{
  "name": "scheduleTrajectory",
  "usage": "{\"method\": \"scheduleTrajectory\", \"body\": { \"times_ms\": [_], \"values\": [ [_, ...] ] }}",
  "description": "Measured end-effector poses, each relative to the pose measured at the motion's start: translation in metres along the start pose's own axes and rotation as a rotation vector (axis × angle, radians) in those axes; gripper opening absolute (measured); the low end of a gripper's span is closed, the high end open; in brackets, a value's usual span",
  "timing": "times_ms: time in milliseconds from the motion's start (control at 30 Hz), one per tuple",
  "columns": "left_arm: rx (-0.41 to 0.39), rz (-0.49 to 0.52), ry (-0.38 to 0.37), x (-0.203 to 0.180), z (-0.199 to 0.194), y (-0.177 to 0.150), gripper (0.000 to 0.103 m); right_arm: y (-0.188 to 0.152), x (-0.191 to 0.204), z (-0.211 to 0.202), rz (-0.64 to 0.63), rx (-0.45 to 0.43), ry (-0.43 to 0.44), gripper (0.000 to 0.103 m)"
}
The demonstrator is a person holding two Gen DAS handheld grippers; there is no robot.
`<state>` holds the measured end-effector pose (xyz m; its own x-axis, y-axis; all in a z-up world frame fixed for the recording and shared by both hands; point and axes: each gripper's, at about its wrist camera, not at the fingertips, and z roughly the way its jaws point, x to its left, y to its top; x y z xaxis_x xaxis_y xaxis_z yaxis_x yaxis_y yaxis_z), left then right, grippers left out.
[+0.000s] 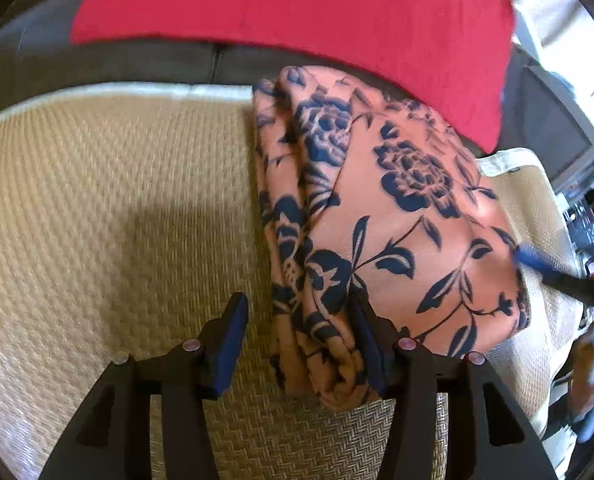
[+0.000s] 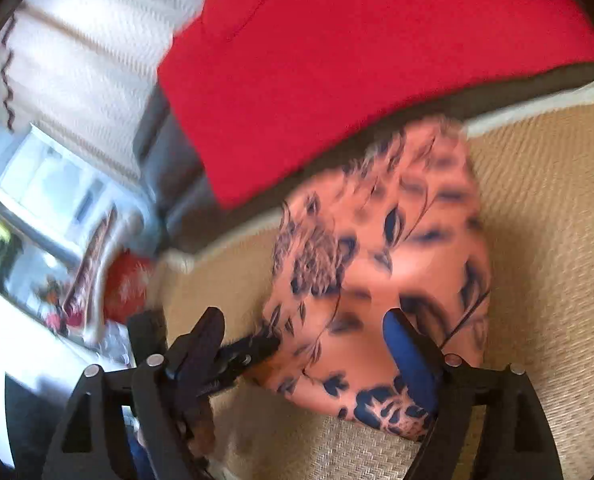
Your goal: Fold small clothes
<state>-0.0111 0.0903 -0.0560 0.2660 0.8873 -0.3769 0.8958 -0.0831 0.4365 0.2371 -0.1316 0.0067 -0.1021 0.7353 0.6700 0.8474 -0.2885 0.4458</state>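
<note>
Soft matt cloth on the floral garment (image 1: 397,216), smooth and thin. Coarse woven herringbone weave across the beige cover (image 1: 117,208). Fuzzy matt fabric on the red cushion (image 1: 297,12).

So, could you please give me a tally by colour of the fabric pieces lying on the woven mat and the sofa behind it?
Orange with dark blue flowers: 1, the folded floral garment on the woven mat.
Red: 1, the red cloth on the sofa.
Total: 2
</note>
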Motion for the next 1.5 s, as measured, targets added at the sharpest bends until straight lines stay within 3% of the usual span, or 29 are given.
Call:
{"method": "scheduleTrajectory", "body": {
  "times_ms": [33, 67, 100, 200, 300, 400, 433, 467, 500, 567, 600, 700, 767, 833, 900, 1000, 1100, 1233, 1333, 1500],
  "values": [
    [-0.007, -0.01, -0.007, 0.0, -0.003, -0.002, 0.054, -0.005, -0.013, 0.019, 0.025, 0.051, -0.102, 0.081],
    [-0.024, -0.011, 0.0, -0.003, -0.01, -0.003, 0.054, -0.008, -0.026, 0.031, 0.083, 0.084, -0.135, 0.077],
    [-0.054, 0.004, 0.018, -0.006, -0.022, -0.004, 0.054, -0.007, -0.028, 0.031, 0.122, 0.066, -0.132, 0.077],
    [-0.116, 0.048, 0.051, -0.014, -0.044, -0.006, 0.06, 0.004, 0.013, 0.012, 0.029, -0.008, -0.104, 0.084],
    [-0.114, 0.066, 0.02, -0.019, -0.046, -0.01, 0.06, 0.026, 0.032, 0.009, -0.009, -0.052, -0.104, 0.088],
    [-0.017, 0.052, 0.099, -0.017, -0.014, -0.009, 0.06, 0.052, 0.0, 0.036, 0.09, -0.036, -0.063, 0.093],
    [-0.004, 0.037, 0.095, -0.015, -0.011, -0.009, 0.061, 0.058, -0.019, 0.044, 0.119, -0.01, -0.113, 0.093],
    [-0.01, 0.019, 0.092, -0.015, -0.016, -0.009, 0.061, 0.064, -0.036, 0.07, 0.176, 0.035, -0.132, 0.092],
    [-0.031, 0.02, 0.109, -0.016, -0.024, -0.01, 0.062, 0.066, -0.039, 0.072, 0.208, 0.022, -0.118, 0.092],
    [-0.088, 0.043, 0.163, -0.018, -0.044, -0.014, 0.071, 0.065, -0.01, 0.057, 0.141, -0.029, -0.085, 0.093],
    [-0.113, 0.048, 0.207, -0.02, -0.051, -0.015, 0.078, 0.059, 0.005, 0.046, 0.087, -0.051, -0.073, 0.093],
    [-0.152, 0.052, 0.265, -0.023, -0.068, -0.025, 0.08, 0.03, 0.033, 0.022, 0.005, -0.086, -0.12, 0.096],
    [-0.158, 0.052, 0.282, -0.029, -0.076, -0.03, 0.08, 0.014, 0.039, 0.017, -0.011, -0.077, -0.098, 0.1],
    [-0.172, 0.061, 0.293, -0.037, -0.087, -0.035, 0.08, 0.004, 0.018, 0.034, 0.009, -0.035, -0.158, 0.1],
    [-0.18, 0.072, 0.306, -0.044, -0.094, -0.036, 0.08, -0.001, -0.006, 0.047, 0.108, 0.036, -0.213, 0.1],
    [-0.222, 0.067, 0.331, -0.048, -0.112, -0.045, 0.084, -0.006, 0.02, 0.021, 0.059, -0.052, -0.173, 0.1],
    [-0.244, 0.061, 0.334, -0.052, -0.127, -0.051, 0.084, -0.025, 0.055, -0.01, -0.029, -0.143, -0.198, 0.1],
    [-0.26, 0.087, 0.337, -0.063, -0.141, -0.06, 0.084, -0.067, 0.077, -0.031, -0.103, -0.167, -0.244, 0.1],
    [-0.266, 0.113, 0.353, -0.071, -0.149, -0.064, 0.084, -0.092, 0.068, -0.044, -0.115, -0.137, -0.282, 0.1],
    [-0.276, 0.117, 0.363, -0.079, -0.155, -0.065, 0.085, -0.131, 0.044, -0.055, -0.006, -0.137, -0.284, 0.1]
  ]
}}
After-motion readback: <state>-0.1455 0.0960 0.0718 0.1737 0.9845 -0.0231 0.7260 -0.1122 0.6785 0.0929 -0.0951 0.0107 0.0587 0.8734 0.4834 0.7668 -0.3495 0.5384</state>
